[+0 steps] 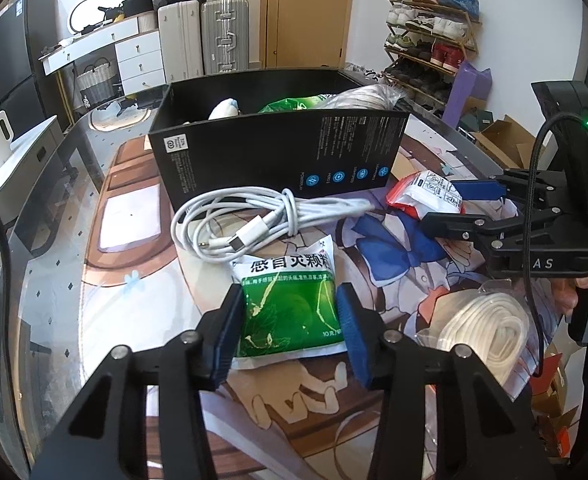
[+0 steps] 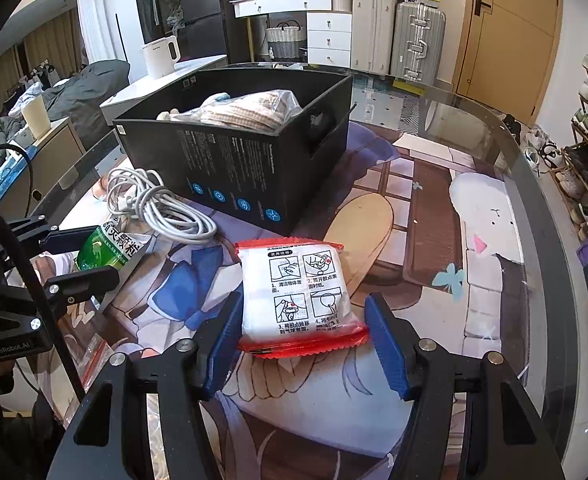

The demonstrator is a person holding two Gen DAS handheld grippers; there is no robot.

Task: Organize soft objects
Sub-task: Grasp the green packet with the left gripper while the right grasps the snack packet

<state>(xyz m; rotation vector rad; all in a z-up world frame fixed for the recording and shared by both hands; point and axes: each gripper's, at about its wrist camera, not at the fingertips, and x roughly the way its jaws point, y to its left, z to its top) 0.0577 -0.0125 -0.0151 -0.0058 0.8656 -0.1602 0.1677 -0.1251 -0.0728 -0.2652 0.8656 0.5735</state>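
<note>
A green and white sachet [image 1: 289, 304] lies on the printed mat, and it also shows in the right wrist view [image 2: 107, 248]. My left gripper [image 1: 289, 334] is open, its blue pads on either side of the sachet. A red-edged white packet [image 2: 300, 300] lies between the open pads of my right gripper [image 2: 304, 340]; the packet [image 1: 426, 196] and the right gripper [image 1: 462, 206] also show in the left wrist view. A black box [image 1: 277, 156] stands behind and holds several bagged soft items [image 2: 249, 114].
A coiled white cable [image 1: 249, 220] lies in front of the box. A bagged white rope [image 1: 490, 332] lies at the right of the mat [image 2: 434, 216]. The glass table edge [image 2: 550, 208] curves round on the right. Suitcases, drawers and a shoe rack stand beyond.
</note>
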